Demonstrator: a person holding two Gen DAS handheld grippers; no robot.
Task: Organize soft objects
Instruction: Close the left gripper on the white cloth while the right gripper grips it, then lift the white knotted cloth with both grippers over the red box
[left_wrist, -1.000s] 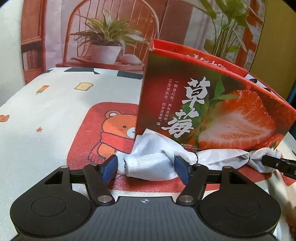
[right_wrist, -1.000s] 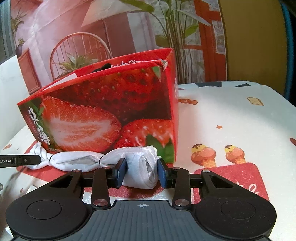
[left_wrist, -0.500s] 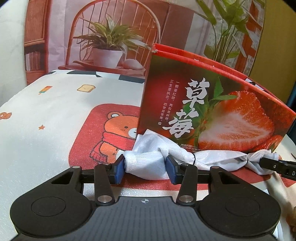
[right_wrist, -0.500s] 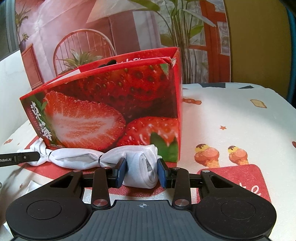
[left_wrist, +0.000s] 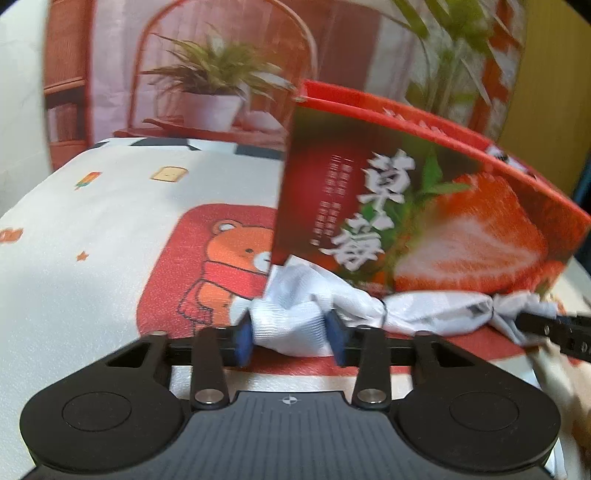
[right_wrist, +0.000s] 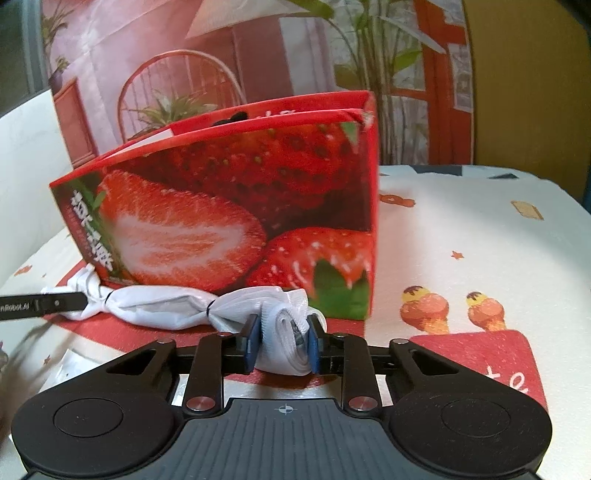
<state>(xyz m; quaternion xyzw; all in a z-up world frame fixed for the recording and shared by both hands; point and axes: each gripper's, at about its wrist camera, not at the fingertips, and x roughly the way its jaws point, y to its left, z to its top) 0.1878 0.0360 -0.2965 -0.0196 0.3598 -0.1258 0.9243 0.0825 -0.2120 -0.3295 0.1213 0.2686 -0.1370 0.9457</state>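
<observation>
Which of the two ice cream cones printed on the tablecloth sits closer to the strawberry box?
The left cone in the right wrist view. It lies just past the strawberry box corner; the other cone sits farther right, above the red patch.

Warm dim light, motion-blurred, fisheye-bent edges

The strawberry box (left_wrist: 424, 206) carries large white characters 草莓 on its front face, with columns of small white print at their nine o'clock, too blurred to read. The left tool's (right_wrist: 44, 304) finger reads "nRobot.AI".
</observation>
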